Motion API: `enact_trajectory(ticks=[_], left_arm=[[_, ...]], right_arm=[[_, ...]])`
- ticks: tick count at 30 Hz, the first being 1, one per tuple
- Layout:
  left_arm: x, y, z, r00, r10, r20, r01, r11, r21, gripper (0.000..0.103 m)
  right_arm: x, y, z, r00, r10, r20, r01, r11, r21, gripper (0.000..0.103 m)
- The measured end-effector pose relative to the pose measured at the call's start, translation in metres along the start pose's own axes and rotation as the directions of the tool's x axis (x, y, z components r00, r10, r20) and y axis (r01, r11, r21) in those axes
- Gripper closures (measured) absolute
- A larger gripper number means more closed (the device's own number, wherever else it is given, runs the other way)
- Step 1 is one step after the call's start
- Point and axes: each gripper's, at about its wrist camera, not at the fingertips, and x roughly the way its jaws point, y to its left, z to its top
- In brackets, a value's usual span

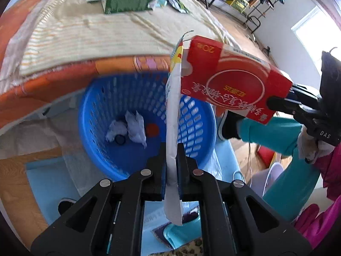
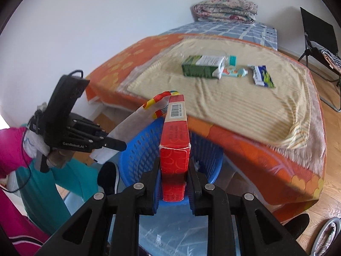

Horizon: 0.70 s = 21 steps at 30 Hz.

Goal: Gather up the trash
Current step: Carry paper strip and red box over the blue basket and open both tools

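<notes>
— Left wrist view: the blue basket (image 1: 147,125) sits tight against the bed (image 1: 70,42) edge, open above.
— And the tools?
— The left tool (image 1: 172,160) pinches a white wrapper (image 1: 173,115); the right tool (image 2: 173,170) clamps a red box (image 2: 174,149). Both hang over the basket, touching near the top.

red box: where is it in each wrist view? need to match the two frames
Left wrist: red box upper right of centre, held at its far end by the right gripper, over the blue basket.
Right wrist: red box dead centre, end-on, clamped between the gripper's own fingers.
Shared landmark: the green box on the bed.
</notes>
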Motion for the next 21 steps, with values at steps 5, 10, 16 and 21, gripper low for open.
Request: enact_trajectory(ticks=[5, 10, 16, 21], left_arm=[[0.014, 0.008, -0.011, 0.997, -0.007, -0.074, 0.005, 0.999, -0.033, 0.097], [0.026, 0.016, -0.018, 0.990, -0.037, -0.139, 0.025, 0.996, -0.089, 0.097], [0.036, 0.018, -0.010, 0.982, -0.044, -0.184, 0.022, 0.993, -0.118, 0.097], [0.041, 0.016, -0.001, 0.980, -0.034, -0.196, 0.012, 0.993, -0.117, 0.097]], right_arm=[[0.015, 0.000, -0.010, 0.999, -0.003, -0.050, 0.003, 1.000, 0.006, 0.083], [0.030, 0.000, -0.014, 0.995, 0.000, -0.100, 0.002, 1.000, 0.015, 0.083], [0.049, -0.003, -0.017, 0.989, -0.001, -0.148, 0.007, 0.999, 0.034, 0.082], [0.057, -0.008, -0.017, 0.985, -0.012, -0.171, 0.021, 0.999, 0.051, 0.082]])
